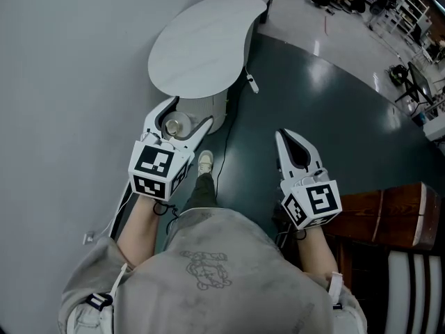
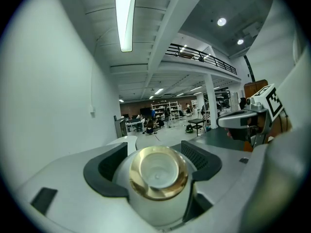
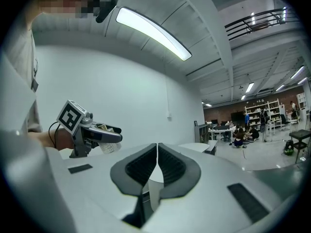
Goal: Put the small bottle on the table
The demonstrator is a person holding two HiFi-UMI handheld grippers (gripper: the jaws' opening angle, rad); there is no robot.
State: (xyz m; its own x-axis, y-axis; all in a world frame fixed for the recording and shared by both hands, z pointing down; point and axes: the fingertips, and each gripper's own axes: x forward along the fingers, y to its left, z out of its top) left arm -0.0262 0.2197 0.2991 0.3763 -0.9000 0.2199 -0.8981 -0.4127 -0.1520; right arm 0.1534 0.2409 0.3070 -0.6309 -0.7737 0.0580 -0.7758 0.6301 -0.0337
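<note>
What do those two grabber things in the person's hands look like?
Both the left gripper and the right gripper are white, with two long pointed jaws lined with dark ribbed pads. Each carries a cube covered in black-and-white square markers. A thin black cable loops by the left wrist. The person's sleeves are grey and pushed up.

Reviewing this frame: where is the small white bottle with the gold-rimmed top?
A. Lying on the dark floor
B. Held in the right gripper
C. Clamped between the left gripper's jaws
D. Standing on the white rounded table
C: the small white bottle with the gold-rimmed top sits between the left gripper's jaws, short of the white rounded table; the right gripper is shut on nothing.
</note>
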